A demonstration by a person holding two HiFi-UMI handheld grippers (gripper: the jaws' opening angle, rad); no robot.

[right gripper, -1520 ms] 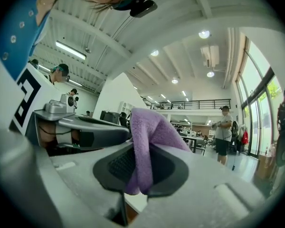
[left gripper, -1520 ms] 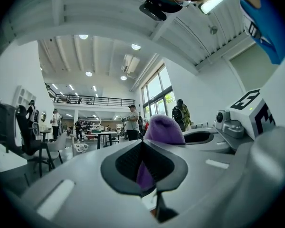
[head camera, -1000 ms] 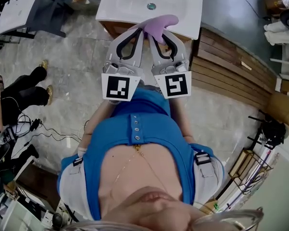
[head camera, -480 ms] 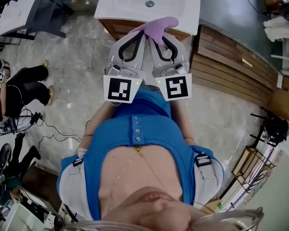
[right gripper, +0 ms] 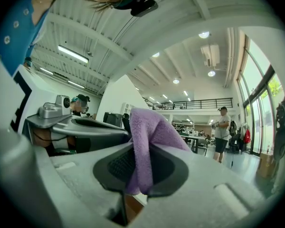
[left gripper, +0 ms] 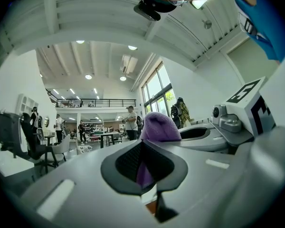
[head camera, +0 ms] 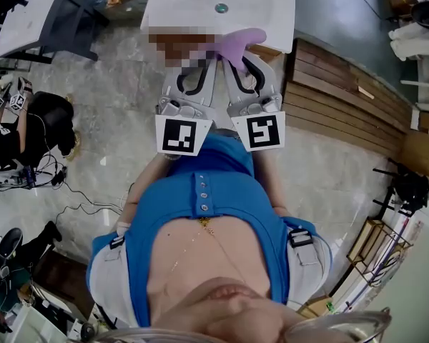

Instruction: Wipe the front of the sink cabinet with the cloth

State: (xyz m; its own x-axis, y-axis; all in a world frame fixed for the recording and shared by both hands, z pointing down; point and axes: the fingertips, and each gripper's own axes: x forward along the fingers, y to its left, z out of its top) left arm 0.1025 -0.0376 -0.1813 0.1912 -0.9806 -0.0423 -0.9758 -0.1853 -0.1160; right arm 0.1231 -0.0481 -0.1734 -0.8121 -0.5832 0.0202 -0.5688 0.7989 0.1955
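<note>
A purple cloth [head camera: 237,39] is bunched against the top front of the wooden sink cabinet [head camera: 274,51], just under the white basin [head camera: 268,4]. My left gripper [head camera: 209,51] and right gripper [head camera: 231,56] stand side by side, both shut on the cloth. The left gripper view has the cloth [left gripper: 159,127] pinched in the left gripper [left gripper: 143,163], with the right gripper's body [left gripper: 228,122] beside it. Seen from the right gripper view, the cloth [right gripper: 147,132] is folded over the shut right gripper [right gripper: 141,172]. A mosaic patch hides part of the cabinet front.
Stacked wooden boards [head camera: 343,106] lie on the floor right of the cabinet. A person in black [head camera: 28,141] crouches at the left among cables [head camera: 64,191]. A grey table [head camera: 28,13] stands at the upper left, and a wire rack [head camera: 372,249] at the lower right.
Both grippers and the cloth stay at the cabinet's top front, shifted only slightly. The person at the left has bent down and moved nearer.
</note>
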